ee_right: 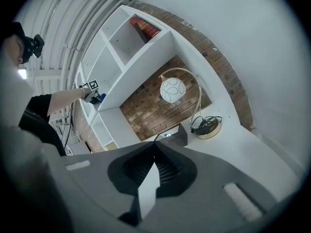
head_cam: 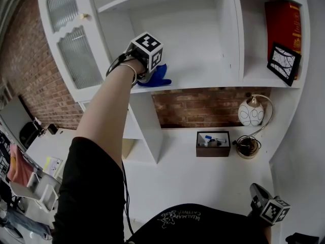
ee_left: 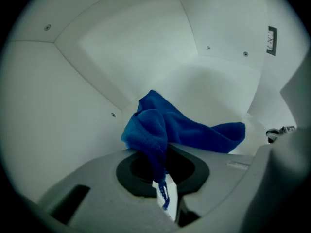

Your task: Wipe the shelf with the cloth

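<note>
At the upper centre of the head view, the left gripper is held against the white shelf. Its fingers are clenched on a fold of the blue cloth, which is bunched on the shelf board. The right gripper is kept low at the lower right, over the desk, its fingers pressed together on nothing.

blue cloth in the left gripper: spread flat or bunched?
Bunched. The blue cloth is crumpled in folds, pinched by the left gripper, jaws shut on it, one end trailing across the white shelf.
</note>
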A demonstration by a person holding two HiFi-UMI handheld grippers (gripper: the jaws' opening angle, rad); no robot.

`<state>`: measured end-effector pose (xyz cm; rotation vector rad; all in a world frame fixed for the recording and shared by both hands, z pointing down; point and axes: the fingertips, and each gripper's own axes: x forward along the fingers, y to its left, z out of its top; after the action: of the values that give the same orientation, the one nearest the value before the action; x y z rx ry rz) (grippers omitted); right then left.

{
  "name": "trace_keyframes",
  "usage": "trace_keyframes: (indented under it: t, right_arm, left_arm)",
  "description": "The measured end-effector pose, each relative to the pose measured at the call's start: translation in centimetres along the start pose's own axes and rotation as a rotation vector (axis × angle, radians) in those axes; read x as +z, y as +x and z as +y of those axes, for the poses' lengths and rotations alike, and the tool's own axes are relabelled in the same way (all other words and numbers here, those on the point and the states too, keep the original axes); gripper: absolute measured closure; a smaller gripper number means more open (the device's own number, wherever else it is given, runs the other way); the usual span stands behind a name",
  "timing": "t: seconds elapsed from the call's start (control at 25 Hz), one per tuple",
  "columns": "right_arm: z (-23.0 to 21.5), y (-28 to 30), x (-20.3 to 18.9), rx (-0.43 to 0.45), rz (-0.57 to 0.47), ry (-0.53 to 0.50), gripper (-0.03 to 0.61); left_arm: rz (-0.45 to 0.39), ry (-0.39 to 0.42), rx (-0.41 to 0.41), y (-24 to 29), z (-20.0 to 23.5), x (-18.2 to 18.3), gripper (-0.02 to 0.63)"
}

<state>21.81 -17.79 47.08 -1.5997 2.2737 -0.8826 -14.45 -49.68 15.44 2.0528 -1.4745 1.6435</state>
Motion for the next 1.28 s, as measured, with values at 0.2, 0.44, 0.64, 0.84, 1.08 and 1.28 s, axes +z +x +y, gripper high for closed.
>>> trace_keyframes:
  t: [0.2, 0.44, 0.64, 0.84, 1.08, 1.28]
  right_arm:
    - [-1.0, -1.2, -0.2, -0.019, -0.029, 0.051, 0.571]
    - [-1.6, -1.7, -1.0, -0.027, -0.022, 0.067, 0.571]
    - [-1.7, -2.4, -1.4, -0.047, -0.024, 0.076, 0.571]
    - [-2.7, -3.6, -2.5, -0.084, -0.026, 0.113, 0.571]
    - [-3.5, -4.5, -3.1, -0.120, -0.042, 0.141, 0.571]
    - [-3.3, -4.4, -3.8, -0.130, -0.037, 0.150, 0.571]
  left_arm:
    - [0.060, 0.022, 0.054, 0.0, -0.6, 0.1, 0.584]
    - [0.024, 0.131, 0.021, -0.4, -4.0, 2.8, 0.586]
    - [-0.017, 0.225, 0.006, -0.4, -7.1, 5.9, 0.589]
    - [-0.100, 0.277, -0.033, -0.3, -10.0, 9.5, 0.591]
    - [-0.254, 0.222, -0.228, -1.1, -14.5, 13.7, 0.589]
    - [-0.371, 0.111, -0.454, -2.2, -18.5, 16.2, 0.583]
